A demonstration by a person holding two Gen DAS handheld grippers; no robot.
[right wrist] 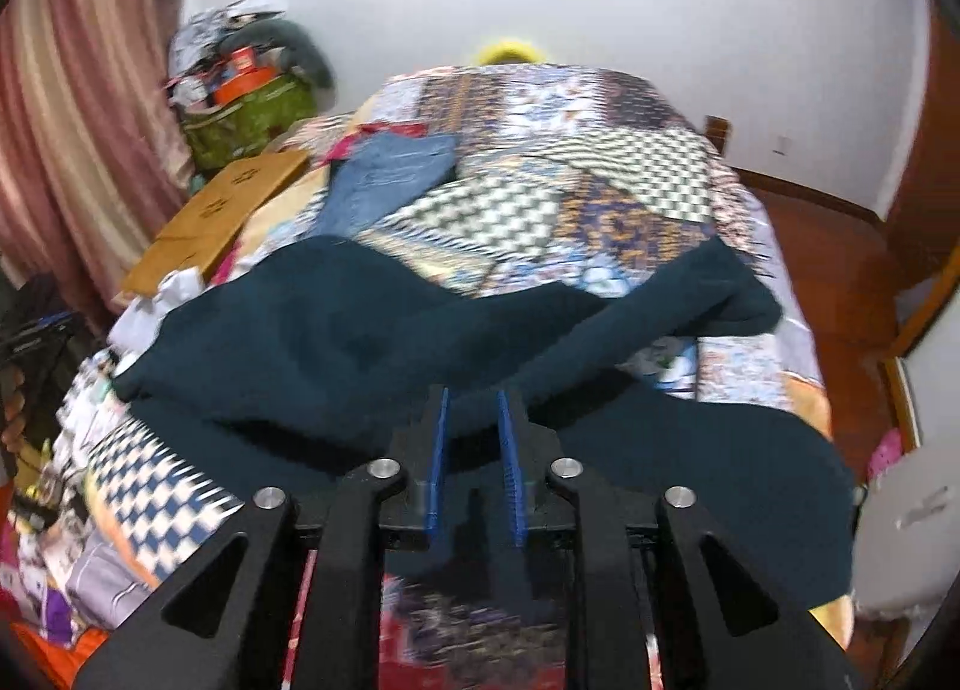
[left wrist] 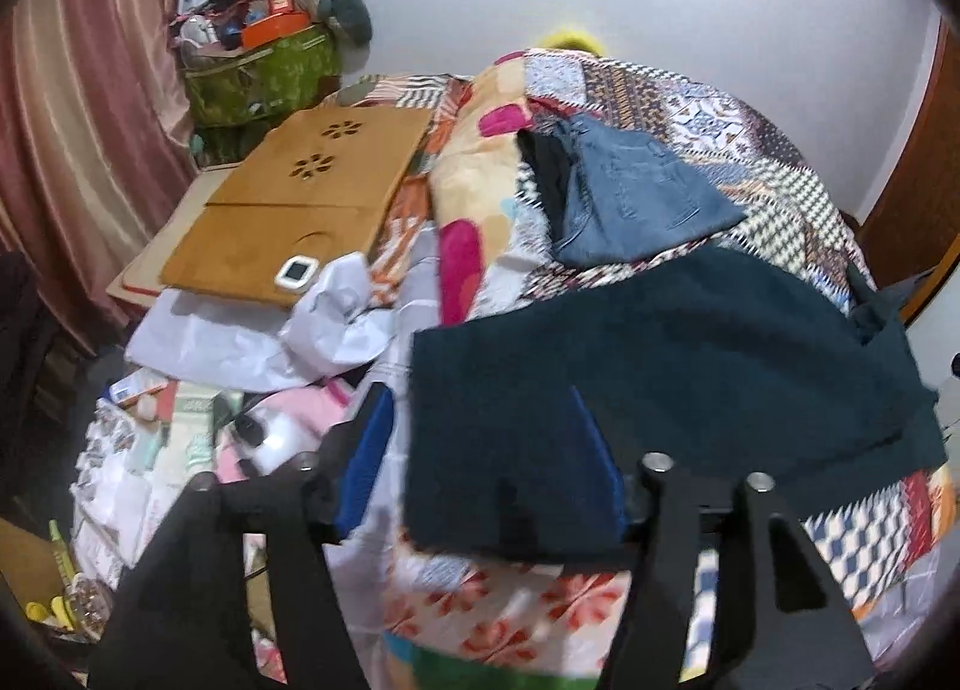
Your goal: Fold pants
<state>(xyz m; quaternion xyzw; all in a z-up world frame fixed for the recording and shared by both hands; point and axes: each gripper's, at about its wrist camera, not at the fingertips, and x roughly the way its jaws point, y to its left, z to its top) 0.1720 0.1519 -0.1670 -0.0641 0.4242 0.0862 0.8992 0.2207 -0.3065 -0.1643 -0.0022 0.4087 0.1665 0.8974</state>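
Observation:
Dark teal pants (left wrist: 690, 366) lie spread on the patchwork bed quilt (left wrist: 780, 162); they also show in the right wrist view (right wrist: 360, 342), rumpled with one part folded over toward the right. My left gripper (left wrist: 480, 420) is open, its blue pads wide apart over the pants' near left corner. My right gripper (right wrist: 474, 408) hovers at the pants' near edge with a narrow gap between its blue pads; nothing shows between them.
Blue jeans (left wrist: 636, 198) lie farther back on the quilt. A wooden lap desk (left wrist: 300, 204) with a small white device (left wrist: 294, 272) sits at the left, beside white cloth, clutter and a green bag (left wrist: 258, 72). Pink curtain at left; wooden floor (right wrist: 840, 282) at right.

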